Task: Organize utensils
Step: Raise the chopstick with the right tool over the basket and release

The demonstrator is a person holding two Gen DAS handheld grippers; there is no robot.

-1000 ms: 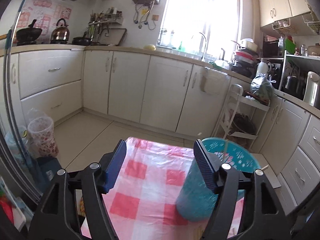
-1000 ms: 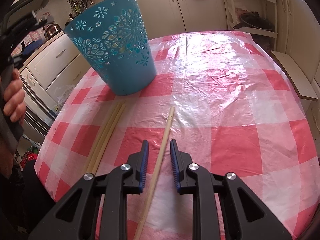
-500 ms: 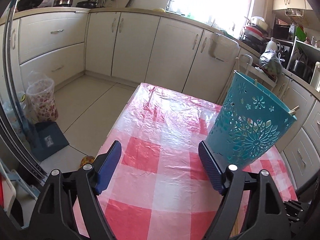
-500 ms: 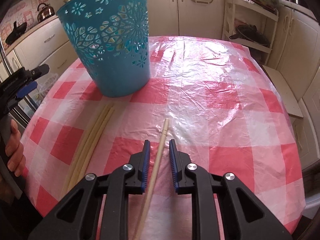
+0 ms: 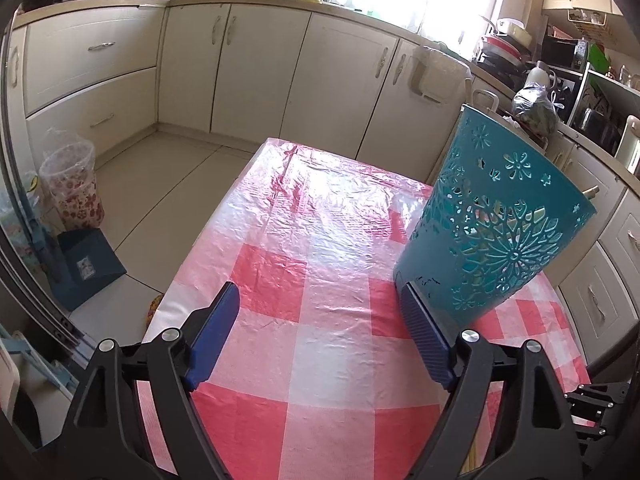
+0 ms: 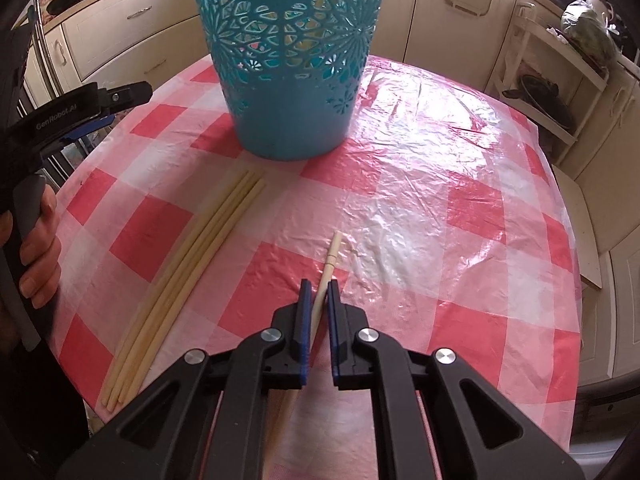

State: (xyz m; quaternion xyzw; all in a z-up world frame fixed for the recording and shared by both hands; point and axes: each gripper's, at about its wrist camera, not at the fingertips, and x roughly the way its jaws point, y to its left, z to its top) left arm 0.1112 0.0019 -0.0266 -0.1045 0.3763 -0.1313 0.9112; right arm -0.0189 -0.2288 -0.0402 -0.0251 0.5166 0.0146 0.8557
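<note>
A teal cut-out basket stands upright on the red-and-white checked tablecloth. In front of it lies a bundle of several pale chopsticks. To their right lies a single chopstick, and my right gripper is shut on it near its far end. My left gripper hovers over the cloth with its jaws opening and nothing between them. Its right finger is close beside the basket, where a chopstick tip pokes above the rim. The left gripper also shows left of the basket.
Cream kitchen cabinets run along the far walls. A white rack stands beyond the table's right side. On the floor to the left stand a flowered bin and a blue box. The table edge drops off at left.
My right jaws have closed onto the single chopstick. My left gripper has sunk and tipped down toward the cloth beside the basket, and its jaws have widened.
</note>
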